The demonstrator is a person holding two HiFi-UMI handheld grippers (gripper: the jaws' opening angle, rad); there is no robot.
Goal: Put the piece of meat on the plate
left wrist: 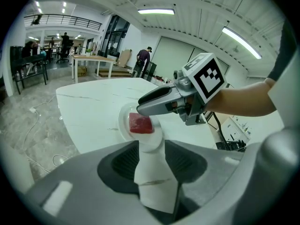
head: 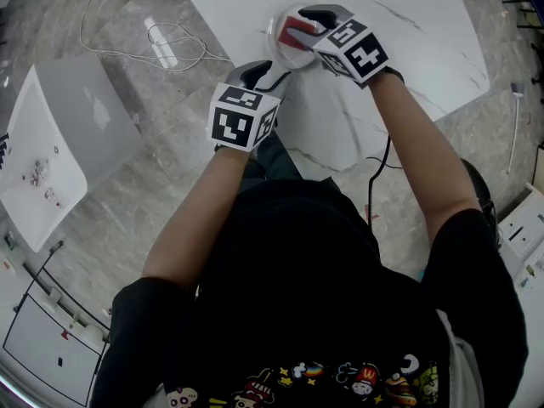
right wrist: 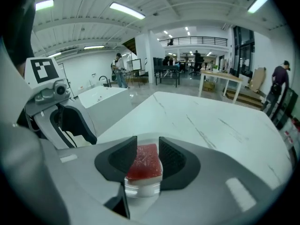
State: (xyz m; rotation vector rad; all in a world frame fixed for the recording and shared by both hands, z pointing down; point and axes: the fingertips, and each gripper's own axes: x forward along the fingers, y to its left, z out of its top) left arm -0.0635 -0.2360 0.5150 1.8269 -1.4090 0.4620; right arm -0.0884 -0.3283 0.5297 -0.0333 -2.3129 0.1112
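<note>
On the big white desk (head: 408, 32), close to its left edge, the two grippers meet at one spot. The left gripper (left wrist: 152, 165) reaches in over that left edge. Its jaws are pinched tight on the near rim of a small white plate (left wrist: 123, 122). The right gripper (right wrist: 147, 156) comes down at a slant. Its jaws are partly closed, with one pad on each side of the piece of meat (left wrist: 140, 124), squeezing it. The meat is a red block, and it is over the middle of the plate. It is hard to tell if it sits on the plate or hangs just above it. A thin white cable (head: 170, 41) lies off the desk, past its left edge.
</note>
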